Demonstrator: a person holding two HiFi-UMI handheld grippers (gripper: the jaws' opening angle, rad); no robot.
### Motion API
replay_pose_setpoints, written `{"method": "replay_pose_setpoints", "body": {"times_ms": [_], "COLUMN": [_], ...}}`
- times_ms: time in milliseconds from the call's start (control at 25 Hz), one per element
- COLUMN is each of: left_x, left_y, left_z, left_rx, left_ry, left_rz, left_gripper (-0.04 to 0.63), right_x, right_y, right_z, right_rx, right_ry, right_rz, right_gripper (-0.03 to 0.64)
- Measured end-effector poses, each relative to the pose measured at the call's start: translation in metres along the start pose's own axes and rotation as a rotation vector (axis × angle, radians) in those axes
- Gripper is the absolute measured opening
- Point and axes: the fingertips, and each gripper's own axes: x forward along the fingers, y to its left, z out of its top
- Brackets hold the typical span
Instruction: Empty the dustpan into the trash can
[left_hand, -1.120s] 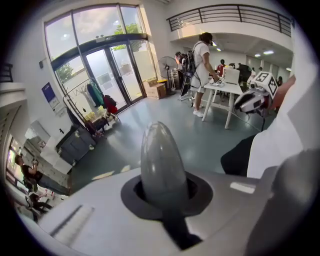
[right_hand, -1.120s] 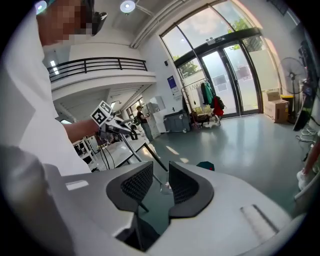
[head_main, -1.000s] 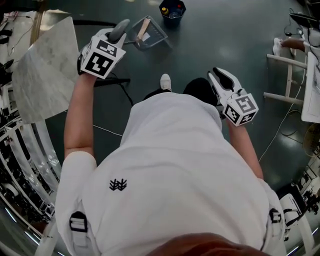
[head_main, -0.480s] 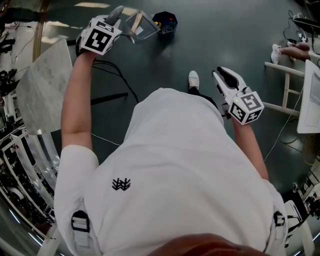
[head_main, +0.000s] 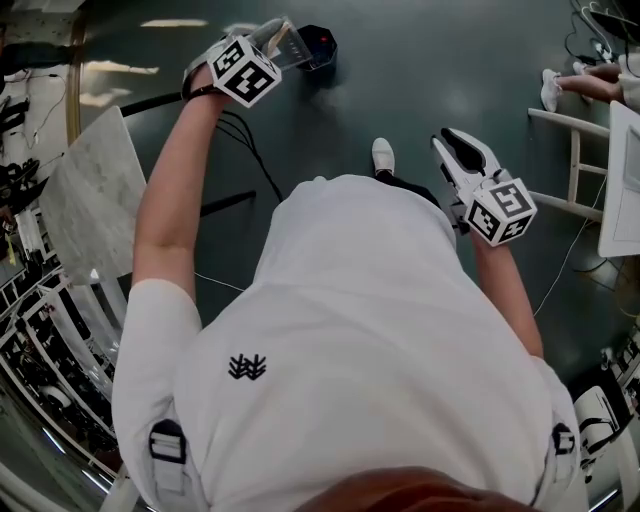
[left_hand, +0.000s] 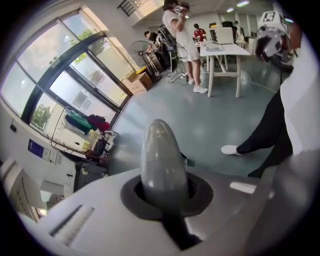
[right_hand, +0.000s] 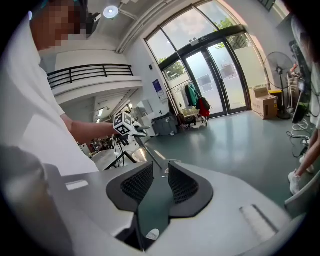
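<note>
**Left claw held the dustpan up by the trash can**

The left claw (left_hand: 164, 194) was pressed shut on the gray handle (left_hand: 161, 157) of the dustpan. In its own view, the round end of the handle stuck up out of the dark pads in the middle of the frame. In the head view this claw was at the top, left of the middle, at the end of a stretched-out arm. The clear dustpan (head_main: 288, 42) stuck out from it to the right. The far end of the pan was just beside the black trash can (head_main: 320, 46) at the top edge. I could not tell if the two touched, or what lay in the pan.

The right claw (right_hand: 159, 186) was spread a little and held nothing. Only floor showed in the gap between its bumpy black pads. In the head view it was at the right of the frame, well apart from the dustpan and the trash can.

A white shoe (head_main: 382, 156) stood on the dark floor (head_main: 430, 70) between the two claws. Black cables (head_main: 250, 150) ran over the floor by the left arm. A gray stone slab (head_main: 85, 195) lay at the left of the frame. The person's white shirt (head_main: 370, 330) filled the lower half.
</note>
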Motion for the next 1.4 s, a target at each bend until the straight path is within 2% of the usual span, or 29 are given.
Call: {"method": "replay_pose_setpoints", "body": {"times_ms": [80,280,480,720,840,1040,1240,1400], "left_x": [0.014,0.039,0.051,0.054,0.053,0.049,0.044,0.046], "left_y": [-0.015,-0.049,-0.084,-0.104,-0.095,-0.056,-0.030,-0.022], "left_z": [0.008,0.016,0.026,0.034,0.027,0.013,0.000,0.010], "left_rx": [0.094,0.397,0.608,0.945,1.076,1.239,1.330,1.379], "left_ry": [0.026,0.127,0.178,0.257,0.314,0.425,0.505,0.574], "left_rz": [0.007,0.062,0.034,0.063,0.089,0.136,0.151,0.162], "left_gripper": [0.060,0.057,0.057,0.057,0.057,0.057,0.057,0.057], "right_x": [-0.003,-0.008,-0.011,-0.015,-0.015,-0.016,-0.014,-0.015], "right_y": [-0.008,-0.025,-0.038,-0.052,-0.055,-0.059,-0.059,-0.066], "right_z": [-0.001,0.000,0.002,0.001,0.000,0.002,0.002,0.000], "right_rx": [0.008,0.027,0.044,0.057,0.059,0.045,0.042,0.045], "right_ry": [-0.001,-0.014,-0.027,-0.041,-0.048,-0.053,-0.058,-0.062], "right_rz": [-0.003,-0.001,0.013,0.028,0.039,0.057,0.068,0.066], "right_gripper": [0.076,0.075,0.075,0.075,0.075,0.075,0.075,0.075]}}
